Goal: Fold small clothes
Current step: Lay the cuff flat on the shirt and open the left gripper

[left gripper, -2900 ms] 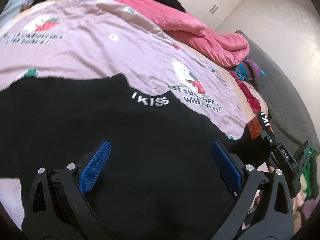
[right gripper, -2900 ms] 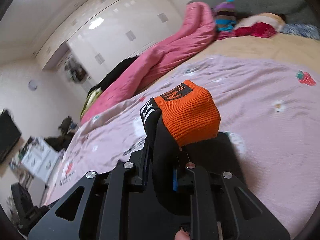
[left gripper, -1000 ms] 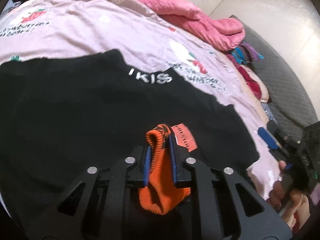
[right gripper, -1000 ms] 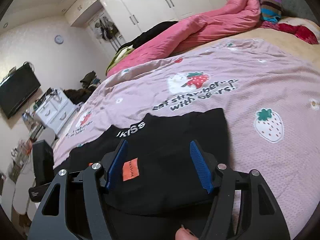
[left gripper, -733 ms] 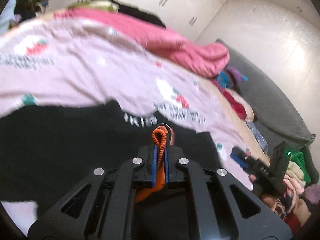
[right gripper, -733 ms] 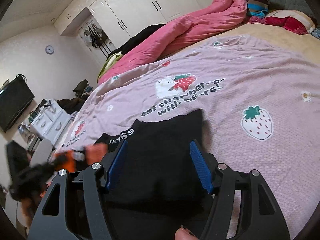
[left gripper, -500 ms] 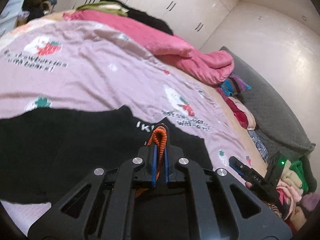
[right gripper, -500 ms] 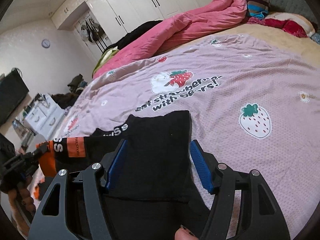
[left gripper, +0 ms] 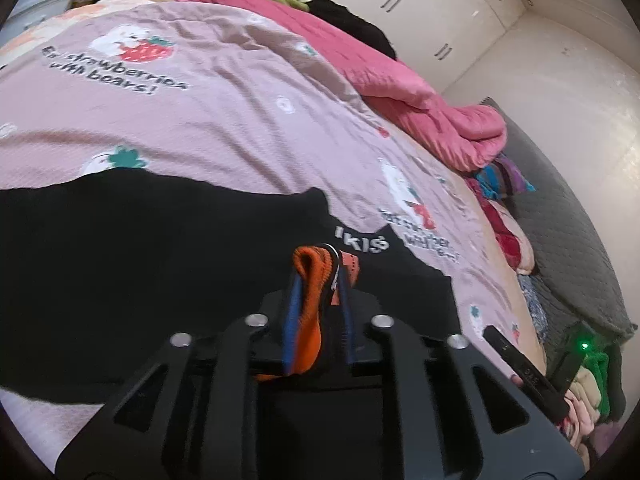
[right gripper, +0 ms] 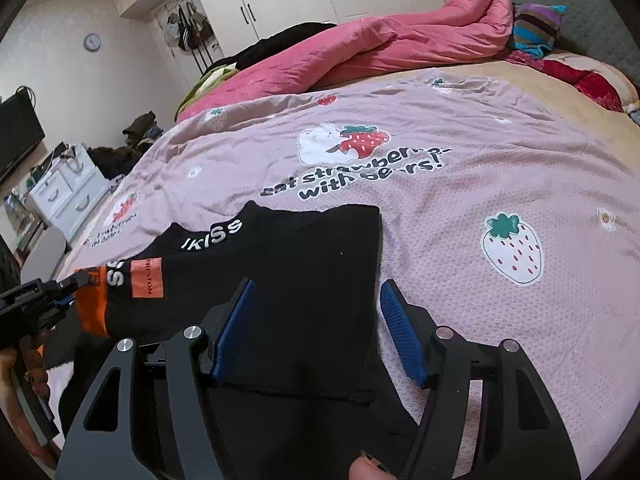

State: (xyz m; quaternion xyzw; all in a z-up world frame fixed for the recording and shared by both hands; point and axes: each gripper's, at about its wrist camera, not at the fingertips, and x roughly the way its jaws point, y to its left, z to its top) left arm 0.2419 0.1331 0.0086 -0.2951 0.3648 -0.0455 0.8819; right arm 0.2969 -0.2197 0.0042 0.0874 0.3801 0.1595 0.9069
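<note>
The left hand-held gripper (left gripper: 317, 280) fills the lower centre of its own view, its blue-padded fingers (left gripper: 291, 312) pressed close together on an orange knit cuff (left gripper: 314, 276). The right hand-held gripper (right gripper: 318, 330) sits low in its frame, fingers spread wide apart, holding nothing.

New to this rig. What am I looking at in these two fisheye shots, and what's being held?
No robot arm here: a person holds a two-finger gripper in each hand, each with a camera looking along its fingers. The left-wrist picture shows the left gripper shut on the orange cuff of a black garment lettered IKISS, which lies on a pink strawberry-print bedspread. The right-wrist picture shows the right gripper open, empty, hovering over the garment's folded part, with the left gripper at the far left. A rolled pink duvet lies behind.
</note>
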